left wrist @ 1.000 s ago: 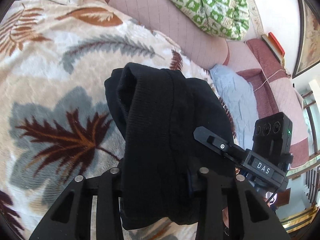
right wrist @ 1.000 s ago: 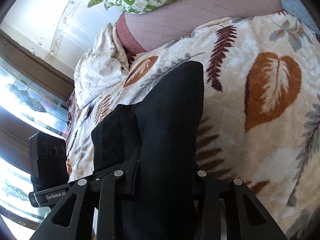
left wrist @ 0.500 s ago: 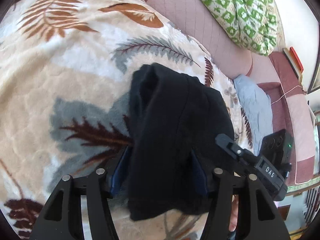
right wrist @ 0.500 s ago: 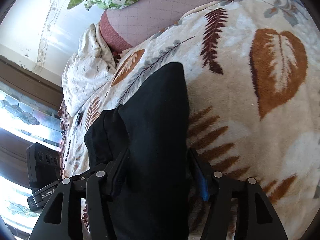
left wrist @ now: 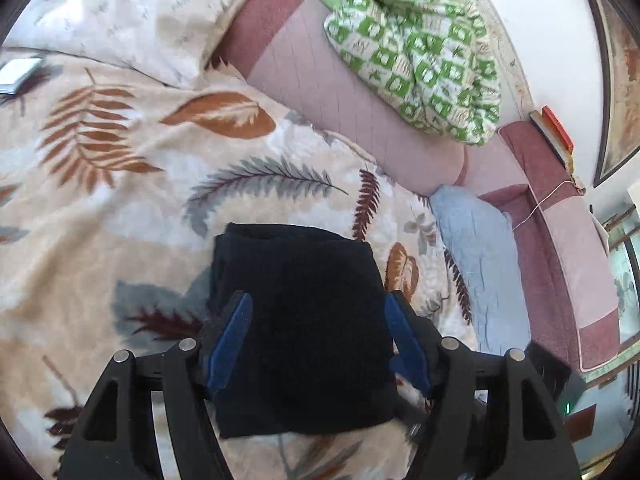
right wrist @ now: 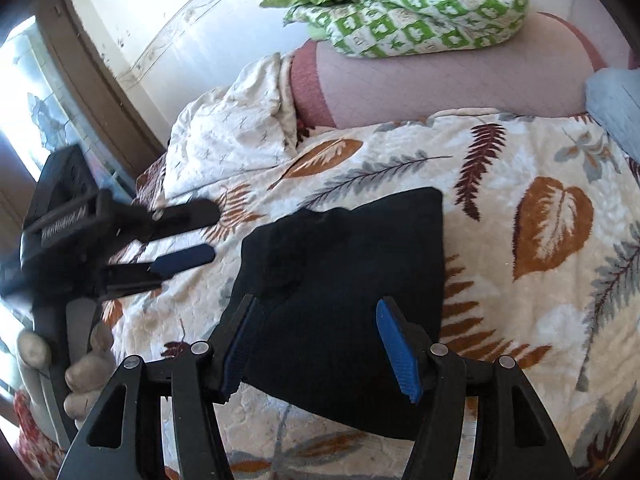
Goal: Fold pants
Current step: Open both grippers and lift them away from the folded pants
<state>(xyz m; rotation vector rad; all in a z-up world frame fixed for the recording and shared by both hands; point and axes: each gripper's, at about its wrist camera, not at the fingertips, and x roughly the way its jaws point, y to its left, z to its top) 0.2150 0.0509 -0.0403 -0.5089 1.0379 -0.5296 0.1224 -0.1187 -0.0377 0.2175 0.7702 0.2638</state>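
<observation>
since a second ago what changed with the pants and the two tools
Both tools let go: the left tool and right tool, clamped on the black pants a second ago, now stand open and drawn back. The pants dropped flat as a folded bundle on the leaf blanket. The green pillow stayed put.

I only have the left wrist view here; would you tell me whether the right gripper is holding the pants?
Observer: No, the right gripper is open, its fingers spread apart over the folded pants.
Operator: Thank you. Does the fold look tidy from that side?
Observer: Mostly, but the top layer is bunched up towards the side nearest the left gripper.
Operator: And where does that gripper sit?
Observer: It is open, beside the pants and over the blanket, not touching them.
</observation>
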